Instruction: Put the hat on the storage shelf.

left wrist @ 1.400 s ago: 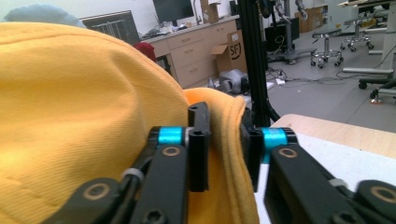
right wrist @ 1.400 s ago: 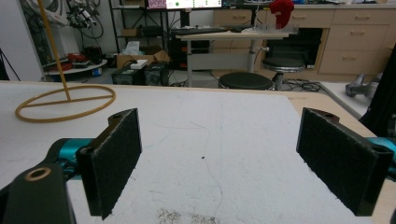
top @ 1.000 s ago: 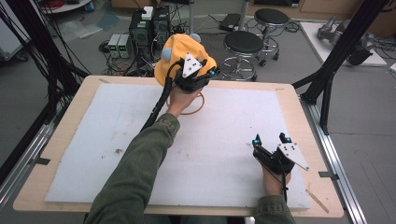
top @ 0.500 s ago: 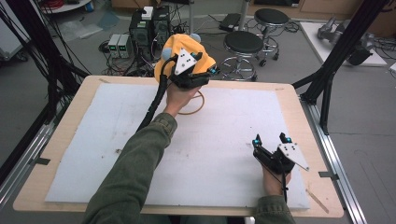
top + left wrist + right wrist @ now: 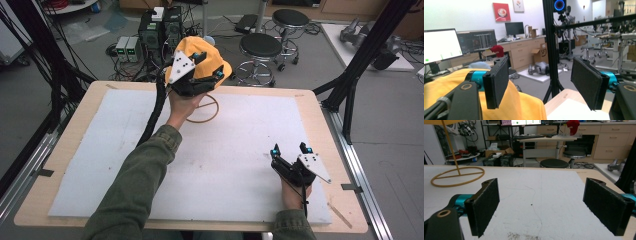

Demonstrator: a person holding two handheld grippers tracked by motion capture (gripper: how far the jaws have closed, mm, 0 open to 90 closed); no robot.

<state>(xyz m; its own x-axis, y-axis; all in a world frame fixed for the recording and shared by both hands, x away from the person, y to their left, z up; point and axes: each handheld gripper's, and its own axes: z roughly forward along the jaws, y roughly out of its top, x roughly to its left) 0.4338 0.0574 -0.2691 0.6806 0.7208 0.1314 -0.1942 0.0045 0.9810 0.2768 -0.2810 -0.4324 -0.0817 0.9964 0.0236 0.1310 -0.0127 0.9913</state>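
Left tool [image 5: 207, 66]: raised at far edge of worktop [image 5: 65, 145], jaws spread wide, just been opening, nothing between them. Orange-yellow fabric cap [image 5: 212, 62] sits atop thin yellow wire stand with ring base [image 5: 204, 110], just beside and beneath left tool; in left tool's own view cap [image 5: 519, 105] lies below left jaw, clear of pads. Right tool [image 5: 291, 149]: resting low at near right of white foam mat [image 5: 225, 160], jaws spread, empty, well apart from stand.

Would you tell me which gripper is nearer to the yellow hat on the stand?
Left. The left gripper is right at the yellow hat, open; the right gripper rests far across the table.
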